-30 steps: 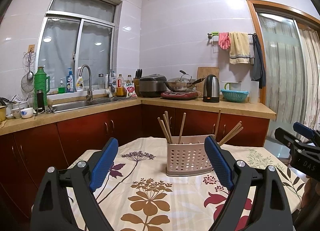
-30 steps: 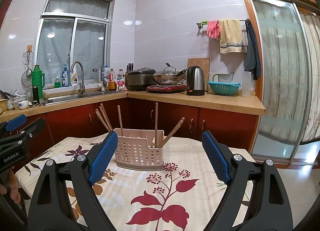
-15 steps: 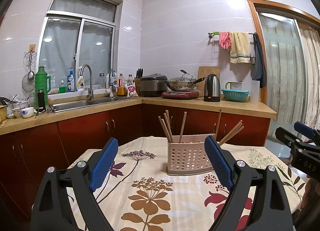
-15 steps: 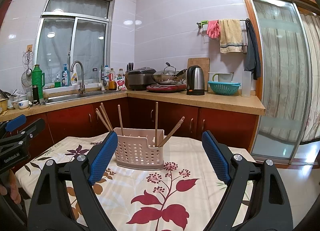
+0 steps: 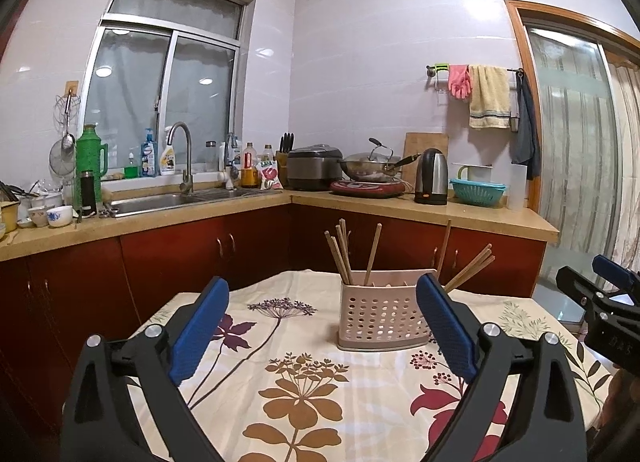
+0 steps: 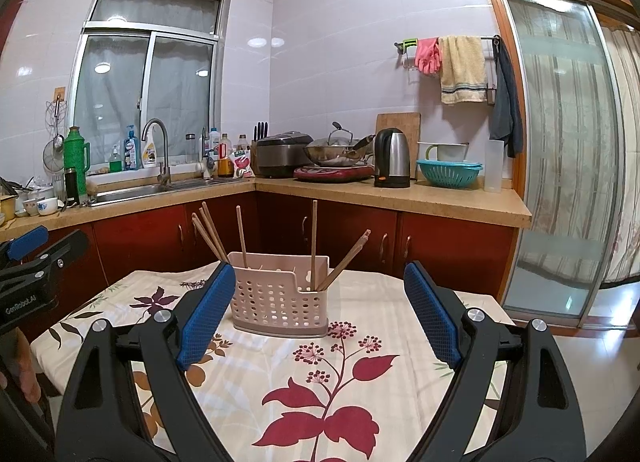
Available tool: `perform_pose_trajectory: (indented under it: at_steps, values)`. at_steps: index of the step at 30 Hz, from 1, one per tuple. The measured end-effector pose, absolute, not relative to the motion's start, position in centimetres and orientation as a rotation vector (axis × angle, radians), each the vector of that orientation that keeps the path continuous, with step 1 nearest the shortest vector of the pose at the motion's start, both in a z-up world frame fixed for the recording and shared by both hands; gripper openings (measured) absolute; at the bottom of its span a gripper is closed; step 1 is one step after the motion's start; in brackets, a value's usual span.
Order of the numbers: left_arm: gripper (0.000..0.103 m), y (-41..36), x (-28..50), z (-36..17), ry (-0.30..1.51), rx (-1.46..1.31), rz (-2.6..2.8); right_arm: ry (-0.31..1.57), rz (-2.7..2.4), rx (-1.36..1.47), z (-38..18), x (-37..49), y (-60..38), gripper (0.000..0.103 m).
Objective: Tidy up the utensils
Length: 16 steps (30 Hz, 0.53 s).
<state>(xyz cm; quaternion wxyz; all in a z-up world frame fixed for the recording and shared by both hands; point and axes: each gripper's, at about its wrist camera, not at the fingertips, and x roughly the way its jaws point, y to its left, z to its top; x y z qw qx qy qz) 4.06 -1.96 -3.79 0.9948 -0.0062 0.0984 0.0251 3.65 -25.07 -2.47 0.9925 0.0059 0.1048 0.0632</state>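
Observation:
A pink perforated utensil holder (image 5: 380,320) (image 6: 280,300) stands on the flowered tablecloth, with several wooden chopsticks (image 5: 344,252) (image 6: 314,240) sticking up out of its compartments. My left gripper (image 5: 322,332) is open and empty, held above the table in front of the holder. My right gripper (image 6: 318,316) is open and empty too, also short of the holder. Each gripper shows at the edge of the other's view: the right gripper at the right edge of the left wrist view (image 5: 600,298), the left gripper at the left edge of the right wrist view (image 6: 32,262).
The table (image 5: 304,382) carries a cream cloth with brown and red flowers. Behind it run red cabinets and a counter (image 5: 400,210) with a sink (image 5: 180,198), rice cooker, wok and kettle (image 5: 431,176). A glass sliding door (image 6: 560,182) is at the right.
Both grippers stay open and nearly still; the left wrist view has shifted very slightly. Nothing was taken hold of or moved.

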Motion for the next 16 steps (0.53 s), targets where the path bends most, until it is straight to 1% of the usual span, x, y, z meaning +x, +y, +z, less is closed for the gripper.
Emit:
perform_pose_trajectory:
  at_steps: [3,12,16]
  values:
    - [0.096,-2.0,4.0,-4.1,0.189,-0.027,0.064,0.215,0.128,0.011,-2.5,3.7,-25.0,0.084]
    - [0.096,-2.4,4.4,-4.2,0.177,0.01,0.052,0.222,0.128,0.011,-2.7,4.1,-25.0,0.084]
    - [0.096,-2.2,5.2,-4.6,0.2,0.018,0.041,0.228,0.123,0.013,-3.1,4.4,-25.2,0.085]
